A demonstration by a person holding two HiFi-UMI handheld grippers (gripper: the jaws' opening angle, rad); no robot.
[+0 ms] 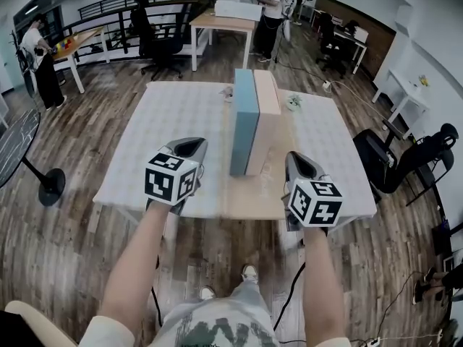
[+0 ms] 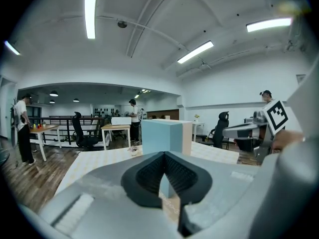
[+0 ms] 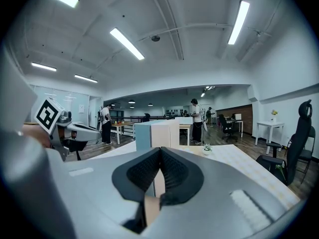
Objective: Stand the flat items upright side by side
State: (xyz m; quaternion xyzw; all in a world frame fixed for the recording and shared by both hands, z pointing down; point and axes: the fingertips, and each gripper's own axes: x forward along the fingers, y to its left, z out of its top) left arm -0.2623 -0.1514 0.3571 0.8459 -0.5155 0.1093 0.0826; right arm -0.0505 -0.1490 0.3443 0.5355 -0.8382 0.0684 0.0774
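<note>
The blue slab (image 1: 244,125) stands upright on its long edge near the middle of the worktop (image 1: 166,129). Its narrow end faces the person. The beige slab (image 1: 266,114) stands upright against the blue slab's right face, the two pressed side by side along their length. In the left gripper view the blue slab (image 2: 160,136) fills the centre with the beige slab (image 2: 187,138) showing as a strip at its right. The right gripper view has the beige slab (image 3: 164,133) nearer the middle and the blue slab (image 3: 142,136) at its left.

A small potted plant (image 1: 293,102) sits on the worktop to the right of the blue slab and past the beige one, towards the far edge.

The left tool (image 1: 189,150) hovers to the near left of the blue slab, apart from it. Its jaws are clenched together with nothing between them. The right tool (image 1: 298,163) hovers to the near right of the blue slab, beyond the beige slab's near end and clear of it. It is likewise clenched and empty. Each tool points away from the person, towards the worktop's far edge.

Well beyond the blue slab, past the worktop, a wooden desk (image 1: 224,22) stands on the plank floor (image 1: 87,150) with a person (image 1: 272,16) beside it. A black office chair (image 1: 401,157) stands far off to the slab's right.
</note>
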